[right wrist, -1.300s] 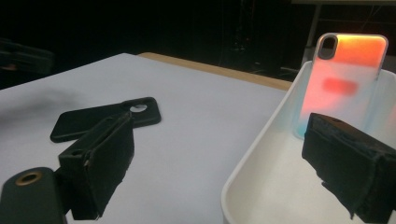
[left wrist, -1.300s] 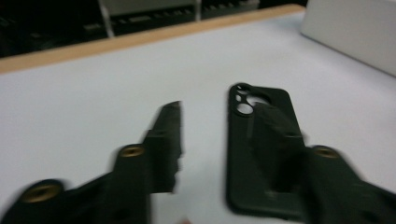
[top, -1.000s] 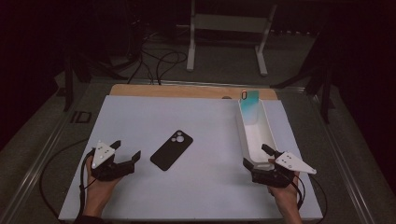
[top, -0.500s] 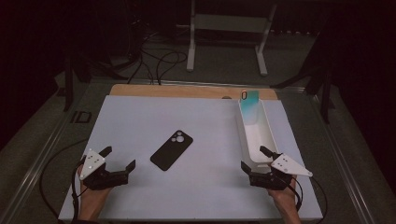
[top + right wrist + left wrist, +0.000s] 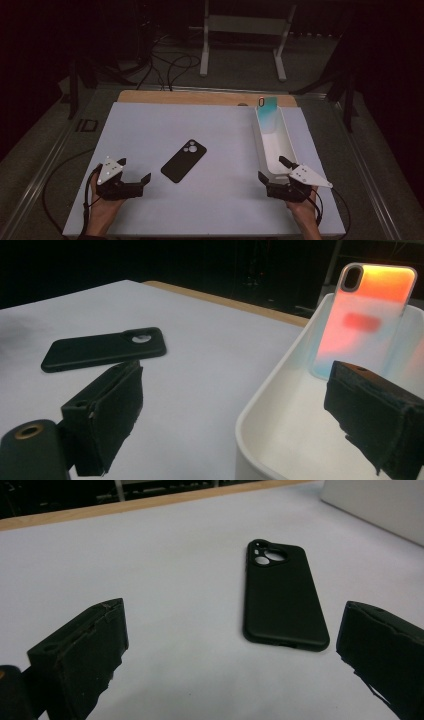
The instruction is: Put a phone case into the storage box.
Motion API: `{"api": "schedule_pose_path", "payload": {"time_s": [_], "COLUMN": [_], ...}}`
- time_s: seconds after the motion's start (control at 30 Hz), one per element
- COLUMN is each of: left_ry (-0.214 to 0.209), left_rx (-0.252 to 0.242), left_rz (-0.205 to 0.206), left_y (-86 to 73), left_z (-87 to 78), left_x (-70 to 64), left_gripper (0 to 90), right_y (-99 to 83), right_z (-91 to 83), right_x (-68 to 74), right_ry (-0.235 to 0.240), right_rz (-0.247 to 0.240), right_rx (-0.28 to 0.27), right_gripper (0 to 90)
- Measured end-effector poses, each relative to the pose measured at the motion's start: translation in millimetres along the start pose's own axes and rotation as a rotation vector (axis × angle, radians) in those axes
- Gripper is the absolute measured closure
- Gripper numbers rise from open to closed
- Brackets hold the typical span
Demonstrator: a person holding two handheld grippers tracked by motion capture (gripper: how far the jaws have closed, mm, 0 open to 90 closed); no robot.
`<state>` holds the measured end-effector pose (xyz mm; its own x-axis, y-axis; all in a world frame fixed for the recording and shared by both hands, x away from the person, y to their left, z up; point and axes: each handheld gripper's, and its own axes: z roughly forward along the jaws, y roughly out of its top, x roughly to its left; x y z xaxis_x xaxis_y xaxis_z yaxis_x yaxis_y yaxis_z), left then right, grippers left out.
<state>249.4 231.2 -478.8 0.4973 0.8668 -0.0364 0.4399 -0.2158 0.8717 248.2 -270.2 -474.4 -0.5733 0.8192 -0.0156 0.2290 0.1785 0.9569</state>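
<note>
A black phone case [image 5: 184, 160] [image 5: 283, 596] [image 5: 104, 348] lies flat on the white mat, camera cutout facing the far side. My left gripper [image 5: 134, 174] [image 5: 235, 652] is open near the mat's front left, a short way from the case, nothing between its jaws. A long white tray [image 5: 288, 150] [image 5: 270, 405] stands at the right; a translucent iridescent phone case [image 5: 268, 114] [image 5: 367, 315] leans upright against its far wall. My right gripper [image 5: 271, 169] [image 5: 240, 415] is open at the tray's near end, one jaw over the tray, the other outside it.
The white mat [image 5: 150, 130] covers a wooden table whose edge [image 5: 200, 97] shows at the back. A metal stand [image 5: 240, 30] and cables [image 5: 170, 65] sit on the dark floor beyond. A cable trails from the left gripper off the mat's left side.
My left gripper drew back toward the front left corner, then came slightly right toward the black case. The right gripper stayed at the tray's near end.
</note>
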Motion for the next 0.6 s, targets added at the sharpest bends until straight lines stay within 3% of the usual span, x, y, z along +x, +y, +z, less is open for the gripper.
{"api": "schedule_pose_path", "payload": {"time_s": [0.23, 0.27, 0.6], "left_ry": [-0.004, -0.019, -0.041], "left_rx": [0.029, 0.076, 0.228], "left_rz": [0.008, 0.024, 0.041], "left_y": [8.3, 15.6, 27.0], "left_z": [7.3, 18.3, 56.2], "left_x": [-2.7, -7.0, -14.2], "left_gripper": [0.8, 0.8, 0.4], "right_y": [0.2, 0.2, -0.2], "right_z": [-0.2, -0.2, 0.2], "right_x": [-1.0, -1.0, -2.1], "right_ry": [-0.006, -0.006, -0.006], "right_rz": [0.004, 0.004, 0.011], "right_rx": [-0.003, -0.003, 0.002], "right_gripper": [9.0, 9.0, 9.0]}}
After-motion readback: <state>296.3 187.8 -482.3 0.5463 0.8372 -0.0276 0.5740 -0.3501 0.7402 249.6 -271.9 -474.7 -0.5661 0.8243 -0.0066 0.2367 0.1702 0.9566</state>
